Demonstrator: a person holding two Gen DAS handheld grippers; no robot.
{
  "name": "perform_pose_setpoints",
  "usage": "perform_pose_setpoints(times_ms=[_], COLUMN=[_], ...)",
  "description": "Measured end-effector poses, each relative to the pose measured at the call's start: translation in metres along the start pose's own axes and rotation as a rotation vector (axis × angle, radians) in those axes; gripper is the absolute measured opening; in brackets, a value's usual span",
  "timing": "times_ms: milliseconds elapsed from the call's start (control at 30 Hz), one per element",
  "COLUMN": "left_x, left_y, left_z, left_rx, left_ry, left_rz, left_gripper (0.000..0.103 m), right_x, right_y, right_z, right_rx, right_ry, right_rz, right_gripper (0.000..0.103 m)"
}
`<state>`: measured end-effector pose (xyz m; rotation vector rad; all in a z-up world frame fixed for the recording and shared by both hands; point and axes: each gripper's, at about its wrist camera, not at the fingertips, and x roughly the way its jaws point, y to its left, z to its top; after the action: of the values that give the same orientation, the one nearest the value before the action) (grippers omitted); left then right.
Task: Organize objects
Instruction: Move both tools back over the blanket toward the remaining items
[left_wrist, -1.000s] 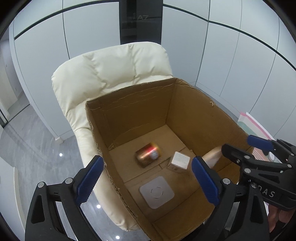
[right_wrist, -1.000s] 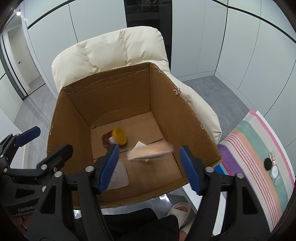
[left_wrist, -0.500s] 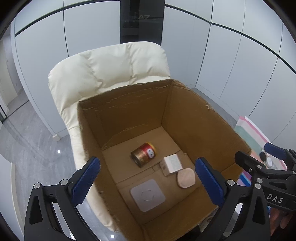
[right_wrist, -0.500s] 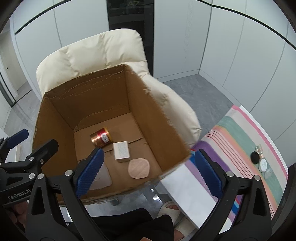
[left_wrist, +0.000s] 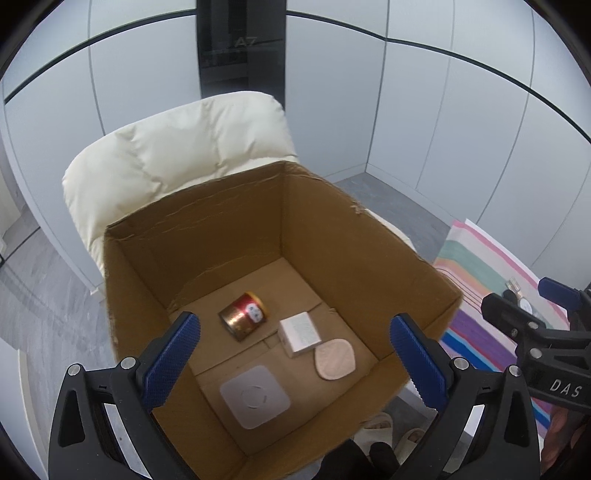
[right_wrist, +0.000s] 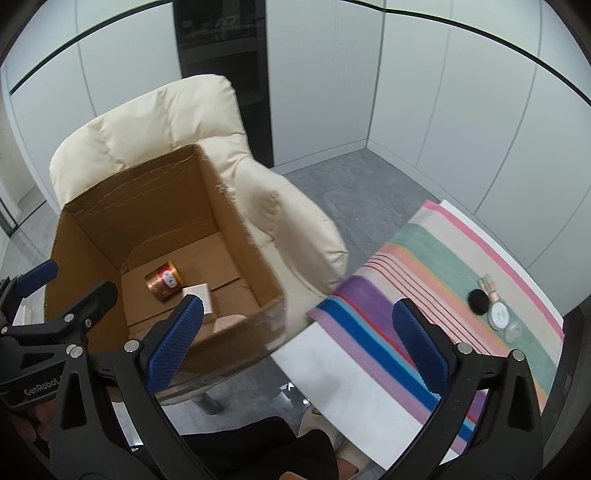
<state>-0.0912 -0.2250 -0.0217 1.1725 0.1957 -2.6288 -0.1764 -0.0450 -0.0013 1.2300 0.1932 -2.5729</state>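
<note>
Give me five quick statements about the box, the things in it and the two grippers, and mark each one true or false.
1. The can lies on its side in the cardboard box. True.
2. The left gripper holds the small white box. False: its jaws are open and empty.
3. The pink pad lies beside the small white box. True.
4. The cardboard box sits on the striped cloth. False: it rests on the cream armchair.
5. The right gripper is shut. False: its jaws are wide open.

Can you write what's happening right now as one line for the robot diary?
left gripper: open, empty | right gripper: open, empty | box: can, white carton, pink pad, grey square | cloth: small items left
</note>
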Motion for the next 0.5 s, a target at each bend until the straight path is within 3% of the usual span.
perform_pose_setpoints(times_ms=[500], left_x=[0.003], left_y=[-0.061], left_z=[0.006], left_rx=[0.071], left_ry=[0.000], left_rz=[-0.065], left_gripper=[0.103], right_x=[-0.013], right_y=[-0.064], right_z=[-0.017], right_rx=[0.082], right_ry=[0.005], right_rz=[-0.068], right_gripper=[0.103])
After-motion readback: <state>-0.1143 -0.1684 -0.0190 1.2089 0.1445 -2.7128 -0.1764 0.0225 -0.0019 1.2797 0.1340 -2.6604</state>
